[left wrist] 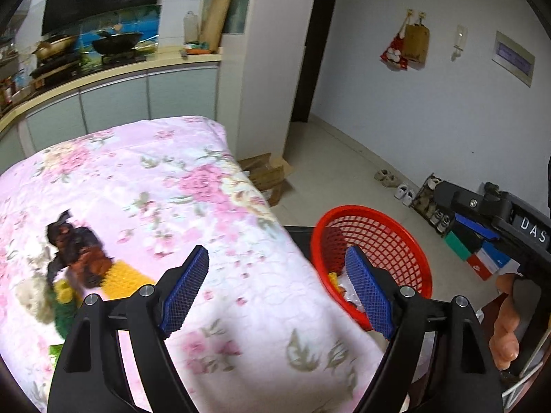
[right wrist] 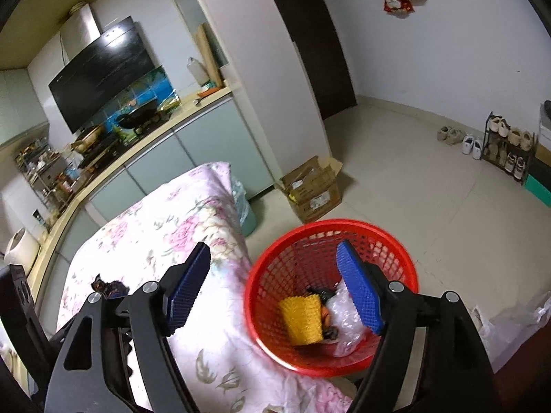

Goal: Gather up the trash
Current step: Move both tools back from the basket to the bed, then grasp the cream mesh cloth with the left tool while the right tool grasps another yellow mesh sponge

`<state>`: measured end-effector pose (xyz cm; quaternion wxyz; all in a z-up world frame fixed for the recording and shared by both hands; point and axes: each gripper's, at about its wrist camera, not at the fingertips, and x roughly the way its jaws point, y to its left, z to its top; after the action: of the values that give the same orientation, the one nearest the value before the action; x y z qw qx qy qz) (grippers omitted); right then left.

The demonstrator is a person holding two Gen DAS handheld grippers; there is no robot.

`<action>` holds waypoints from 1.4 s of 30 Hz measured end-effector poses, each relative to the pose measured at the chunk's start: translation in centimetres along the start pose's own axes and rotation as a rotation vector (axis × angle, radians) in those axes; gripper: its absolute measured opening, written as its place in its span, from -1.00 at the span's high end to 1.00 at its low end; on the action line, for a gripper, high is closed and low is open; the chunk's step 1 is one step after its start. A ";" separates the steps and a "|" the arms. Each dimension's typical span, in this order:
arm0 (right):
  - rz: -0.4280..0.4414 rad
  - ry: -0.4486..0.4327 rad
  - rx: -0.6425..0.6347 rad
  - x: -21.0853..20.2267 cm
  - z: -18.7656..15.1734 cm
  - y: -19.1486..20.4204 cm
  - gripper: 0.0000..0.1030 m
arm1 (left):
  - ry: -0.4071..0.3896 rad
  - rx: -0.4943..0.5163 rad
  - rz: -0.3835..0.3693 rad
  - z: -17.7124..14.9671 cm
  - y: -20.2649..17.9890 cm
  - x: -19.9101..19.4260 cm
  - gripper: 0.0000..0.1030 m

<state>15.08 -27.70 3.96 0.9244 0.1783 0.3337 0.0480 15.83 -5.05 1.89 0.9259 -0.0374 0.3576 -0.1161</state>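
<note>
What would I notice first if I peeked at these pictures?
The bright red basket beside the table, with a yellow foam net and bubble wrap inside. Next, the pink flowered cloth, where a dark wrapper lies with other scraps. Both tongs, left and right, are open and hold nothing.

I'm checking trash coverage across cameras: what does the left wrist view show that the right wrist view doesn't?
Only the left wrist view shows the pile still on the floral cloth: yellow mesh, white fluff, green scrap.

Only the right shows the basket's contents: a yellow mesh piece and bubble wrap.

Both show the red basket and the dark wrapper.
</note>
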 end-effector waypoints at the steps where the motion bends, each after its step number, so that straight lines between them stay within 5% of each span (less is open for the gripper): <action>1: 0.016 0.001 -0.011 0.1 -0.1 0.2 -0.42 | -0.002 -0.007 0.008 -0.1 0.4 -0.4 -0.53; 10: 0.047 0.011 -0.089 0.2 -1.3 2.6 -0.42 | -0.052 -0.074 0.090 -0.4 5.8 -4.5 -0.53; 23: 0.069 0.053 -0.164 1.2 -3.1 5.0 -0.42 | -0.089 -0.292 0.274 -1.7 20.5 -10.3 -0.53; 28: 0.068 0.078 -0.180 1.9 -3.9 5.7 -0.42 | -0.050 -0.401 0.215 -3.5 24.1 -9.4 -0.53; 39: 0.062 0.116 -0.186 3.0 -5.0 6.3 -0.42 | 0.049 -0.409 0.156 -4.9 24.2 -3.4 -0.51; 42: 0.060 0.120 -0.185 3.1 -5.1 6.3 -0.42 | 0.060 -0.393 0.143 -5.2 24.0 -2.6 -0.14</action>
<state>14.46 -19.71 0.72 0.9134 0.0989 0.3772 0.1167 14.97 18.91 -3.94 0.8955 -0.1884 0.4027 0.0209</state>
